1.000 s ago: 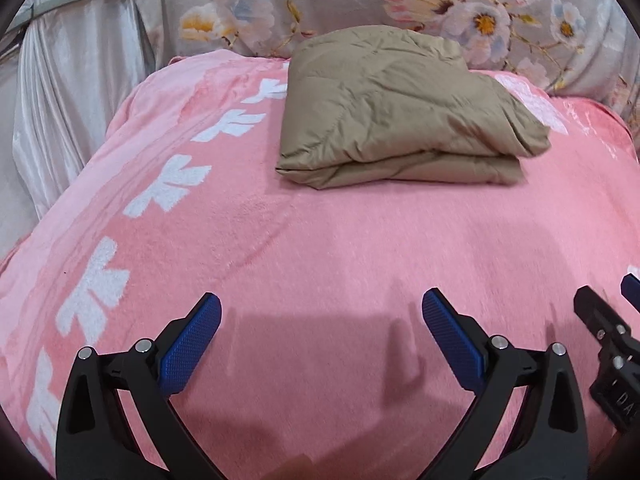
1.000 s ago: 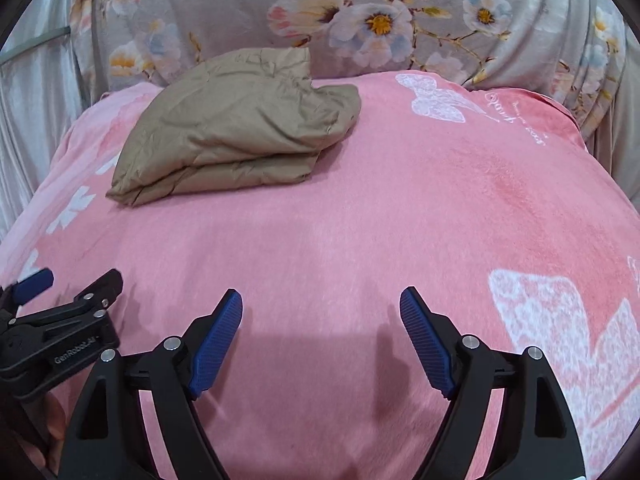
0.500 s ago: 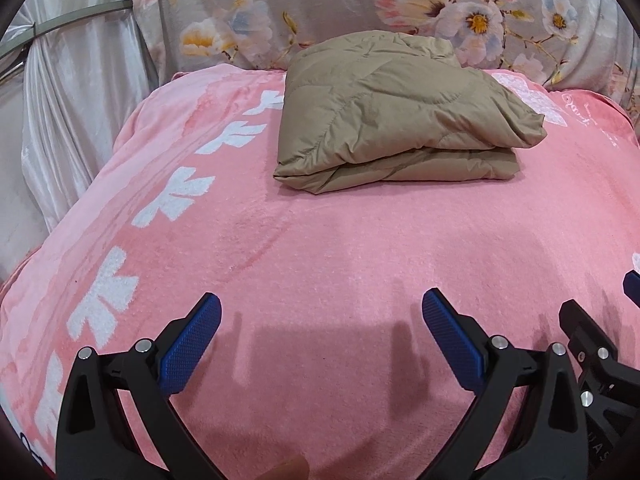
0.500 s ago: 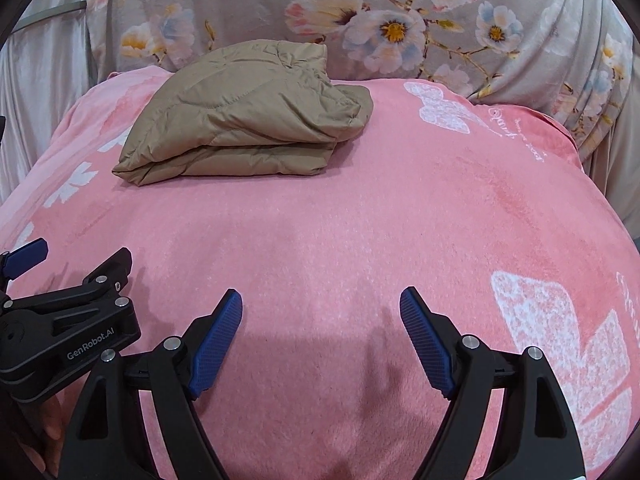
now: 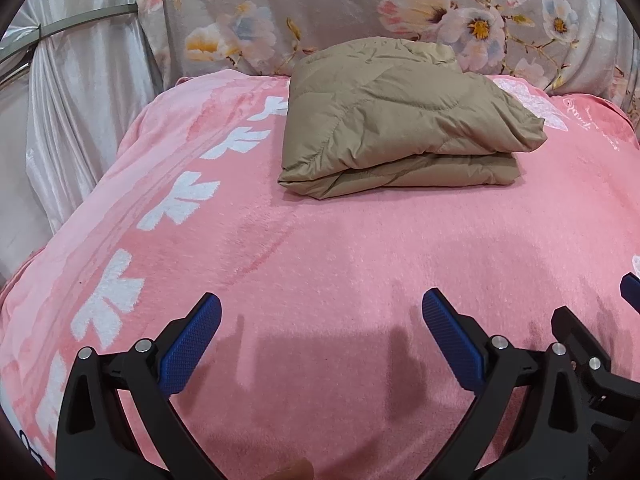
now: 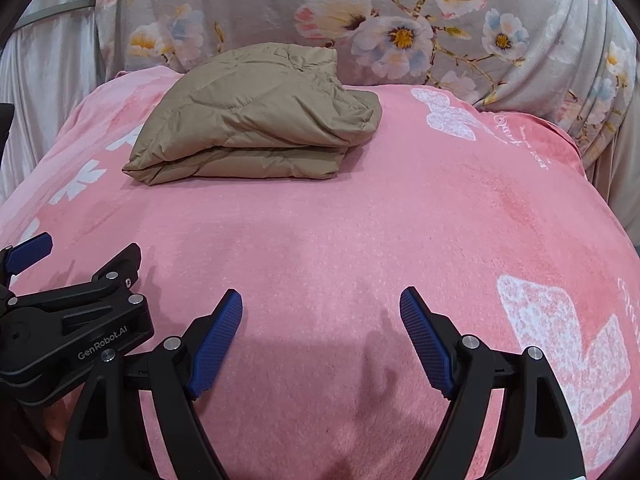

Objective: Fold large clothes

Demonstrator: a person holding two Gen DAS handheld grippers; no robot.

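A tan quilted garment [image 5: 396,120] lies folded in a thick stack at the far side of the pink blanket; it also shows in the right wrist view [image 6: 256,120]. My left gripper [image 5: 320,320] is open and empty, low over the blanket's near part, well short of the garment. My right gripper [image 6: 320,316] is open and empty too, beside the left one. The right gripper's fingers [image 5: 576,332] show at the right edge of the left wrist view. The left gripper's body [image 6: 72,328] shows at the left edge of the right wrist view.
The pink blanket [image 5: 320,240] with white leaf prints covers the whole bed [image 6: 400,220]. A grey floral cloth [image 5: 360,12] hangs behind it. A pale satin curtain [image 5: 80,92] hangs at the left, past the bed's edge.
Both grippers have drawn back and tilted up a little, so the folded garment sits slightly farther and more of the floral backdrop shows. Both stayed open and empty.
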